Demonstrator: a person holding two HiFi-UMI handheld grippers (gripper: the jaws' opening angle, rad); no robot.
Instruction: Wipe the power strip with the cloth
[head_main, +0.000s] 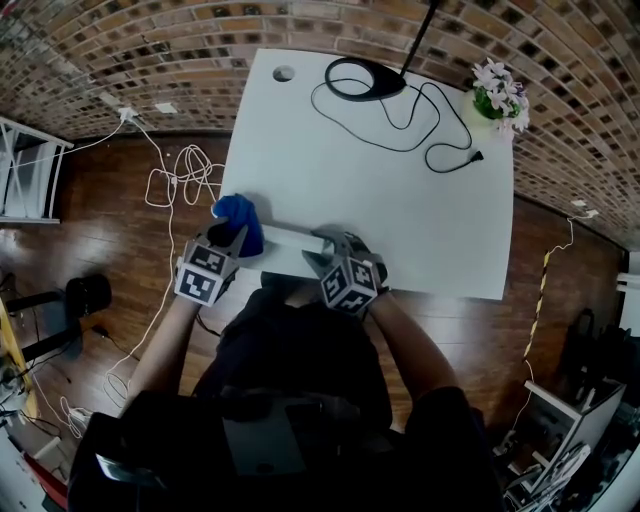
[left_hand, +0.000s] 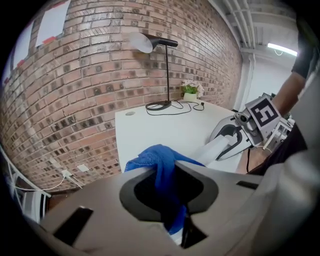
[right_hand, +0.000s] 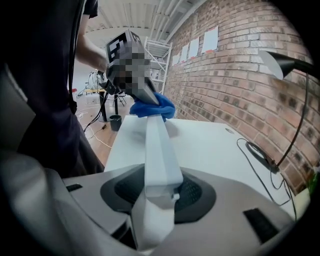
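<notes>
Head view, looking steeply down: I see a white table (head_main: 370, 190) on a dark wood floor, with brick wall beyond it. At the table's near edge the power strip (head_main: 288, 240), a long white bar, lies crosswise between my two claws. The left gripper (head_main: 240, 236) meets its left end under a bunched blue cloth (head_main: 238, 212). The right gripper (head_main: 322, 256) is at its right end. From here I cannot tell whether the strip rests on the table. At the far side stand a black lamp base (head_main: 365, 77), a loose black cord (head_main: 432, 128) and a small pot of pale flowers (head_main: 500, 95). White cables (head_main: 172, 182) trail over the floor to the left.

Left gripper view: this shows what the head view cannot. The left claw is pinching the cloth, a blue fold squeezed between its pads and spilling out over the tips. Beyond it the strip runs away to the right gripper's jaws. The whole lamp (left_hand: 159, 44) shows here, head and stem.

Right gripper view: the right claw is pressed onto the near end of the strip, which points straight away from the camera. At its far end the cloth is draped over it, with the left gripper's tips on top. Only here does a white shelf rack (right_hand: 159, 59) show.
</notes>
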